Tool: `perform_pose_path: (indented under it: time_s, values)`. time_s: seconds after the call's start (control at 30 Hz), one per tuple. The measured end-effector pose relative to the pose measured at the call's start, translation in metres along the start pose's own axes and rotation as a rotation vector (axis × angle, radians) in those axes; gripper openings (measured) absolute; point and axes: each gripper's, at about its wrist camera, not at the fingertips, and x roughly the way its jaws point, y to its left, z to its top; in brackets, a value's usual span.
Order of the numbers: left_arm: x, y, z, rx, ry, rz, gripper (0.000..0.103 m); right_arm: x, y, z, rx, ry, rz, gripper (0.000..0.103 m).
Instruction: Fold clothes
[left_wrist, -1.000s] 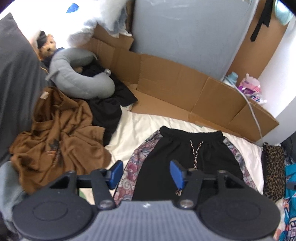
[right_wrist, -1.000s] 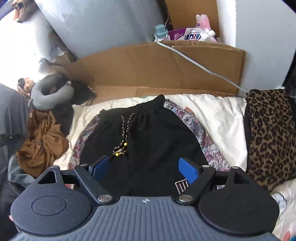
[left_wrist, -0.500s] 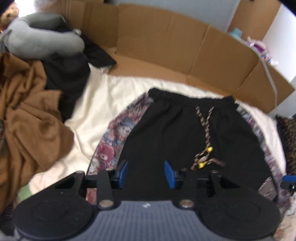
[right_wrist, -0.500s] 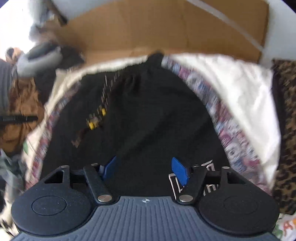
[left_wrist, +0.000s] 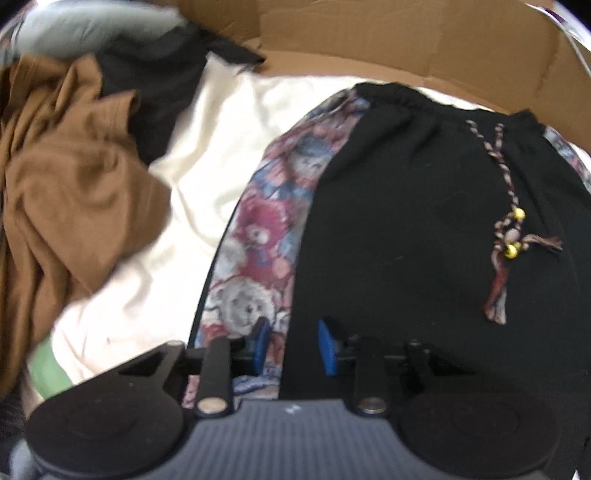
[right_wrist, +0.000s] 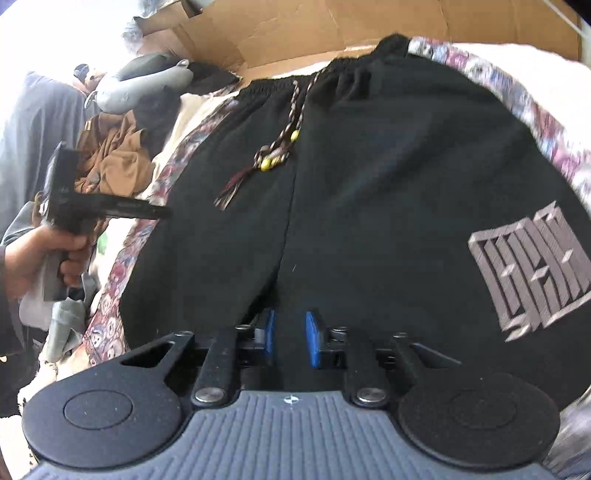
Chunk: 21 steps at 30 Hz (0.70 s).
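Where both grippers' blue fingers stand apart, left gripper (left_wrist: 291, 345), right gripper (right_wrist: 288, 338), matte black shorts (right_wrist: 388, 177), bear-print side panel (left_wrist: 255, 236), braided beaded drawstring (left_wrist: 508, 218).

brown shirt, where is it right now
The brown shirt lies crumpled at the left of the left wrist view, on the cream sheet, left of the black shorts.

Shorts (left_wrist: 424, 221) flat on sheet (left_wrist: 207, 147), crumpled shirt (left_wrist: 70, 177) left, cardboard (left_wrist: 406, 40) behind, perhaps a pillow (right_wrist: 144, 85) beyond
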Motion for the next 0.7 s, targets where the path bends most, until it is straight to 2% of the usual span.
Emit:
perform_pose_path:
  time_s: [0.13, 0.3, 0.43, 0.57, 0.7]
  values:
    - [-0.016, 0.008, -0.012, -0.024, -0.032, 0.023, 0.026, -0.007, 0.018, -0.018, -0.060, 0.019, 0.060, 0.013]
    - [-0.037, 0.015, -0.037, 0.043, -0.063, 0.011, 0.028, -0.001, 0.026, -0.036, -0.062, 0.050, 0.082, 0.013]
    - [-0.030, 0.025, -0.054, -0.033, -0.032, -0.031, 0.027, 0.000, 0.032, -0.044, -0.082, 0.044, 0.071, 0.013]
    - [-0.025, 0.021, -0.061, 0.010, -0.038, -0.034, 0.027, 0.001, 0.042, -0.048, -0.105, 0.042, 0.090, 0.013]
    - [-0.020, 0.016, -0.061, 0.053, -0.042, -0.019, 0.029, 0.009, 0.039, -0.045, -0.099, 0.057, 0.060, 0.013]
